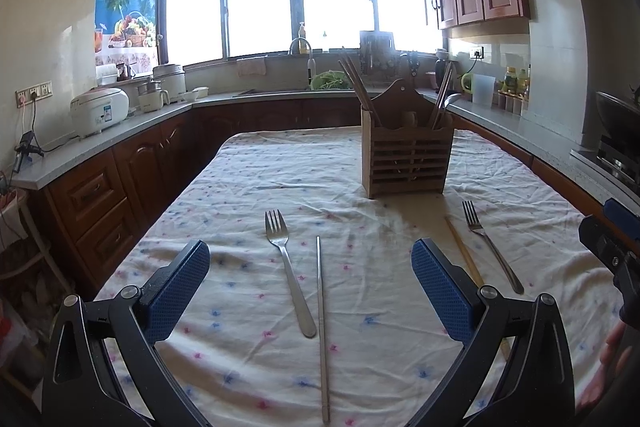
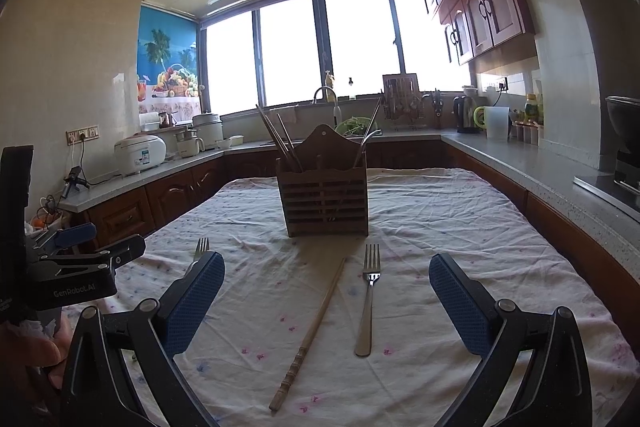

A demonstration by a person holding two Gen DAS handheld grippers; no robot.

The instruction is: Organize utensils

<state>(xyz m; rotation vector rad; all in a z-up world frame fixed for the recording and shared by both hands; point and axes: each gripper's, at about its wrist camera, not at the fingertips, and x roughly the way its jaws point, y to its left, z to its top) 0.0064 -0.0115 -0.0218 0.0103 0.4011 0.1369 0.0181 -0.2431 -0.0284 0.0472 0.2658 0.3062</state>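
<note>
Both grippers' fingers (image 1: 182, 287) (image 2: 460, 301) are spread wide and empty over the forks (image 1: 289, 267) (image 2: 368, 301) and chopsticks (image 1: 322, 327) (image 2: 310, 335) before the wooden caddy (image 2: 324, 197), and honestly those thin chopsticks could roll off when pinched.

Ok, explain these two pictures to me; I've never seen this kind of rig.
A person holds a two-finger gripper in each hand, and each carries a fisheye camera looking along its blue fingers. One picture is from the left gripper, the other from the right gripper. Both are open and hold nothing. On the flowered tablecloth lie a fork, a metal chopstick, a wooden chopstick and a second fork. Behind them stands a wooden utensil holder, already holding chopsticks.
</note>
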